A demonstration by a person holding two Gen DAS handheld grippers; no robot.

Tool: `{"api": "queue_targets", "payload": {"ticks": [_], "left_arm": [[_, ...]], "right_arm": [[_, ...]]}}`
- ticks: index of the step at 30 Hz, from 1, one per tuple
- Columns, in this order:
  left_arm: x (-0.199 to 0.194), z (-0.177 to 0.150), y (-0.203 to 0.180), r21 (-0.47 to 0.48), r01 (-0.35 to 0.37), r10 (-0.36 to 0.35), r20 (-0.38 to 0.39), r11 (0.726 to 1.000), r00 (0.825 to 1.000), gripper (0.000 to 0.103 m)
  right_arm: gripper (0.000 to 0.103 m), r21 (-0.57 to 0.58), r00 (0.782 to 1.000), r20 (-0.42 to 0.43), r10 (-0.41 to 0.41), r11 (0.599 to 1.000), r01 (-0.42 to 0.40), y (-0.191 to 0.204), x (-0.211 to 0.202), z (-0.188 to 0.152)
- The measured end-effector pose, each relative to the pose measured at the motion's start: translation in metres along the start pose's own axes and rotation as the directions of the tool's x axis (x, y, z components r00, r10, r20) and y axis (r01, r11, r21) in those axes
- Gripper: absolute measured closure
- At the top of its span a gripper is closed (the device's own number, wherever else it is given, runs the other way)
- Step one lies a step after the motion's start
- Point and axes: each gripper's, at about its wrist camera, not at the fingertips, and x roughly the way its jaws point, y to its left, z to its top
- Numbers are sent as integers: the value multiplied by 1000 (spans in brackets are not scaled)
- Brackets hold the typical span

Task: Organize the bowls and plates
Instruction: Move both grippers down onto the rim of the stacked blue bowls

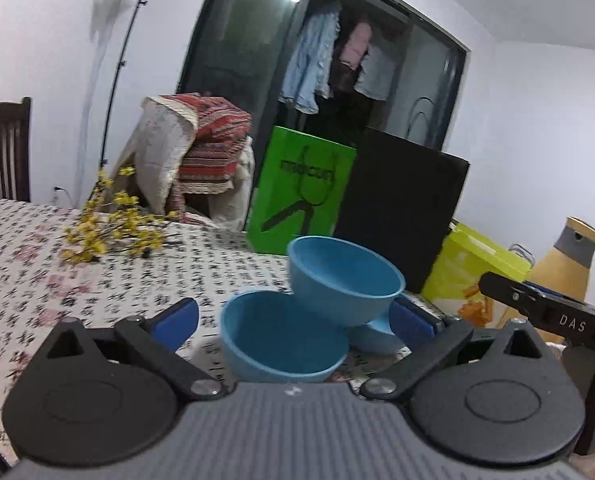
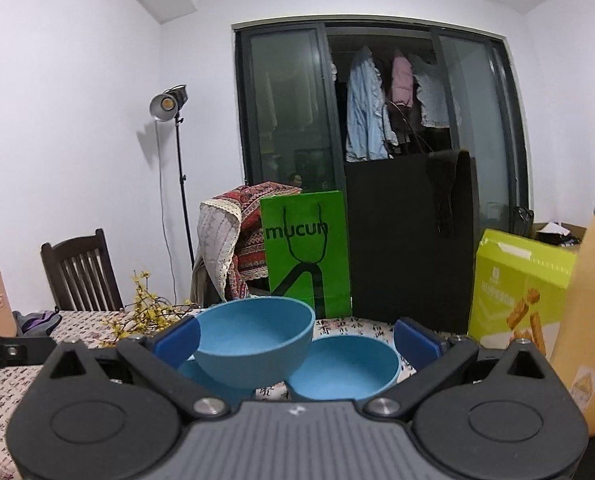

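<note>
Three blue bowls sit on our patterned table (image 2: 1, 380): two flat, a tilted bowl (image 2: 253, 344) propped across them. Our left gripper (image 1: 293, 320) and right gripper (image 2: 297, 340) both gape wide, gripping nothing.

Left gripper (image 1: 295, 320) jaws wide apart. Near blue bowl (image 1: 281, 344) on patterned tablecloth (image 1: 57, 280); tilted blue bowl (image 1: 343, 280) leans on it, third bowl (image 1: 373, 334) underneath.
</note>
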Motion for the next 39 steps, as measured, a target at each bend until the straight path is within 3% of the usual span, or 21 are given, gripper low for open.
{"api": "queue_targets", "payload": {"ticks": [9,14,19,28,39], "left_arm": [[21,26,-24,-4,28,-29,-23,1000,999,0],[33,31,-30,2,12,-12,0,1000,1000,0],[53,42,-32,-33,24,-25,-30,999,999,0],[79,51,-37,-54,-5,1,-77,999,997,0],[109,61,-41,-61,-69,64,-77,996,995,0]], "right_arm": [[0,102,999,-33,-5,995,9,-27,7,40],[0,159,998,-22,-52,986,55,-42,15,52],[0,196,998,-2,-62,979,61,-51,26,59],[0,221,997,27,-65,974,58,-65,57,75],[0,256,999,-32,-36,966,43,-89,99,73]]}}
